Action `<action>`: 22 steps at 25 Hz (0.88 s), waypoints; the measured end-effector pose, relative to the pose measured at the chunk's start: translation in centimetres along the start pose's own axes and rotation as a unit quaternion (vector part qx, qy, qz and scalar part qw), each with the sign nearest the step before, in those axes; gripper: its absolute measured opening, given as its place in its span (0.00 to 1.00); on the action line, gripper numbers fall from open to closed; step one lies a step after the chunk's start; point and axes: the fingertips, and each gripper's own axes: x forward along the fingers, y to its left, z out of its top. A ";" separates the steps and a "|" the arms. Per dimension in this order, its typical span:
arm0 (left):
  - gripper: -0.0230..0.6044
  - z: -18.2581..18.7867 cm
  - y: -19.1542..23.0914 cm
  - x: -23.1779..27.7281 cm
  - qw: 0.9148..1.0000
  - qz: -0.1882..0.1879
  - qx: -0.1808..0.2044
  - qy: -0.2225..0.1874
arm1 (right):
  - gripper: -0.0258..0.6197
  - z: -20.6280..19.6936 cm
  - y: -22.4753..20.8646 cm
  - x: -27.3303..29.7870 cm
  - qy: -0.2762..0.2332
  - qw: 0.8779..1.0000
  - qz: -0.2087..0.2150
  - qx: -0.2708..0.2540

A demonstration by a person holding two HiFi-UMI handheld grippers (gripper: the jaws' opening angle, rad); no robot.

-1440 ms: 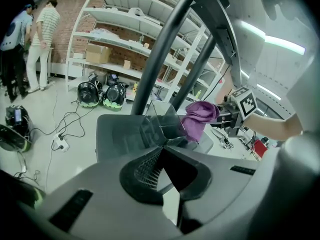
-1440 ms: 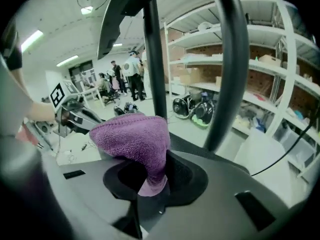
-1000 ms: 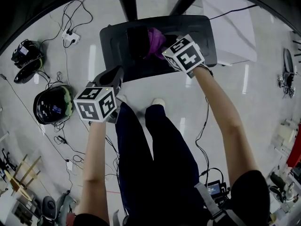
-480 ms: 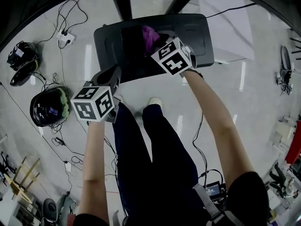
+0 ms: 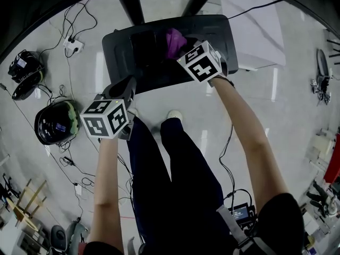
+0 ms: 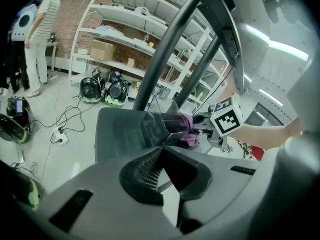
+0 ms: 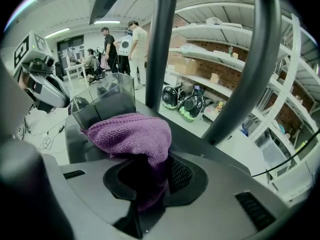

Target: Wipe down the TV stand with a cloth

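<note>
The TV stand's dark grey base plate [image 5: 212, 31] lies on the floor at the top of the head view, with two black poles [image 7: 162, 44] rising from it. My right gripper [image 5: 182, 49] is over the middle of the plate, shut on a purple cloth [image 5: 174, 40] that bunches out past the jaws [image 7: 132, 134]. A dark raised block [image 5: 146, 47] stands just left of the cloth. My left gripper [image 5: 129, 85] hovers at the plate's near left edge, apart from it, its jaws shut with nothing between them [image 6: 162, 150]. The left gripper view shows the plate [image 6: 115, 134] and cloth [image 6: 187, 134] ahead.
Two helmets [image 5: 56, 122] [image 5: 24, 70], a power strip [image 5: 73, 44] and loose cables lie on the floor to the left. A white platform [image 5: 255, 31] sits right of the plate. My legs [image 5: 170, 163] stand just before it. Shelving [image 6: 125, 49] and people stand farther off.
My right gripper carried the cloth a little left over the plate, then back right. The left gripper has barely moved.
</note>
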 end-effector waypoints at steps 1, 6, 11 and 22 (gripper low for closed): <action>0.05 -0.1 -0.1 0.0 1.000 0.000 0.000 0.001 | 0.19 -0.4 -0.5 -0.3 0.005 1.000 -0.004 -0.002; 0.05 -0.2 -0.6 0.2 1.000 0.002 -0.002 0.003 | 0.19 -2.2 -2.7 -1.3 0.017 1.000 -0.019 0.007; 0.05 0.0 -1.7 0.1 1.000 -0.006 -0.002 0.001 | 0.19 -4.1 -4.7 -2.4 0.041 0.998 -0.035 -0.011; 0.05 0.0 -2.7 0.5 1.000 -0.011 0.009 0.008 | 0.19 -7.1 -8.8 -3.7 0.067 0.996 -0.060 0.017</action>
